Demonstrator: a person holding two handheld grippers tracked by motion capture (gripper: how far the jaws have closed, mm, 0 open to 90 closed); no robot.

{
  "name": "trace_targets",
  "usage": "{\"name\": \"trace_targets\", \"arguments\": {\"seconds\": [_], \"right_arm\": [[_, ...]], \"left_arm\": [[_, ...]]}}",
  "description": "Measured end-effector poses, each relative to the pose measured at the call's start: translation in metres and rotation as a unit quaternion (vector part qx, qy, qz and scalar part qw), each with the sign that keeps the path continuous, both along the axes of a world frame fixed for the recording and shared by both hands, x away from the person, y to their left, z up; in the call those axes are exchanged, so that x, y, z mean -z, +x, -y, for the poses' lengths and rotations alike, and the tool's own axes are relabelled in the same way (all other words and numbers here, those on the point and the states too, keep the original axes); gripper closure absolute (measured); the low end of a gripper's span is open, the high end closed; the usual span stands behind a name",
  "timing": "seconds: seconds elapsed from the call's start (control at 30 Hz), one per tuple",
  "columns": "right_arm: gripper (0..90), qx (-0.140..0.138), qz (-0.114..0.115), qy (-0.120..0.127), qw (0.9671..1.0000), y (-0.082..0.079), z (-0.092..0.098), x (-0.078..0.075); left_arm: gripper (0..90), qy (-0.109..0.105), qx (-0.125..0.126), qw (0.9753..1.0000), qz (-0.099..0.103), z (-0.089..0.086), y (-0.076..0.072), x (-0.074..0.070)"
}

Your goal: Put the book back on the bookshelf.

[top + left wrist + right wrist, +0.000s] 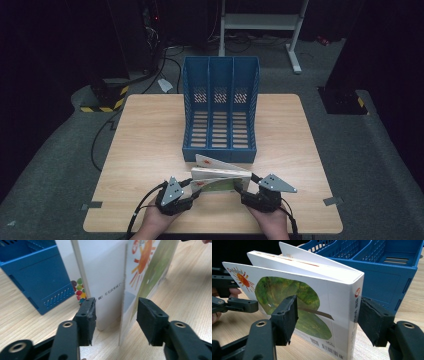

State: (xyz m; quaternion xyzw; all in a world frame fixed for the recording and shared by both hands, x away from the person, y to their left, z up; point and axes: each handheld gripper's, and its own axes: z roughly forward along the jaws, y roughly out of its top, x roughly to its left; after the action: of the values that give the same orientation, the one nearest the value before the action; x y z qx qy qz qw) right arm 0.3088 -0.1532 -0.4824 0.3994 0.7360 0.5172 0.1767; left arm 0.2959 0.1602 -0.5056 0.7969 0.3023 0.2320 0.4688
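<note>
Book on wooden table, dark room.

Blue file rack blocks just behind the book — table sides free.

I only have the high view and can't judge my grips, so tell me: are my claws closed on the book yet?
Observer: No. The left claw is open, its jaws either side of the book at its fanned edges.
Operator: And the right one?
Observer: The right claw is open too, bracketing the spine end without visibly pressing it.
Operator: Is the book standing?
Observer: Yes, upright on its bottom edge, leaves fanned apart, just in front of the blue rack.
</note>
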Motion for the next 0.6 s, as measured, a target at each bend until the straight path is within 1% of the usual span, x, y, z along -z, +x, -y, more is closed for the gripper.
{"name": "trace_targets", "arguments": {"seconds": [0.03,0.07,0.1,0.13,0.3,0.37,0.47,0.6], "right_arm": [[33.7,0.0,-0.001,0.001,1.0,0.0,0.0,0.0],[33.6,-0.002,-0.001,0.001,1.0,0.0,0.0,0.0],[33.5,-0.003,0.0,0.001,1.0,0.0,0.0,0.0],[33.1,-0.003,0.0,0.0,1.0,0.0,-0.001,0.0],[31.4,-0.008,-0.006,0.003,0.9999,0.003,-0.001,0.001],[30.4,-0.014,-0.005,0.002,0.9999,0.004,-0.002,0.0],[30.0,-0.016,-0.006,0.004,0.9998,0.005,-0.003,0.0],[32.0,-0.018,-0.001,0.006,0.9998,0.004,-0.003,-0.001]], "left_arm": [[45.7,0.0,-0.006,1.0,0.001,-0.001,0.0,-0.001],[44.2,0.0,-0.006,1.0,0.001,-0.001,0.0,-0.001],[43.5,-0.007,-0.015,0.9999,-0.001,-0.003,0.0,-0.001],[42.7,-0.011,-0.019,0.9998,-0.001,-0.004,0.0,-0.002],[37.7,-0.029,-0.028,0.9992,-0.005,-0.008,0.005,-0.004],[36.8,-0.03,-0.031,0.999,-0.007,-0.008,0.007,-0.003],[37.1,-0.031,-0.031,0.999,-0.01,-0.005,0.01,-0.002],[41.4,-0.028,-0.029,0.9991,-0.009,-0.002,0.012,-0.001]]}}
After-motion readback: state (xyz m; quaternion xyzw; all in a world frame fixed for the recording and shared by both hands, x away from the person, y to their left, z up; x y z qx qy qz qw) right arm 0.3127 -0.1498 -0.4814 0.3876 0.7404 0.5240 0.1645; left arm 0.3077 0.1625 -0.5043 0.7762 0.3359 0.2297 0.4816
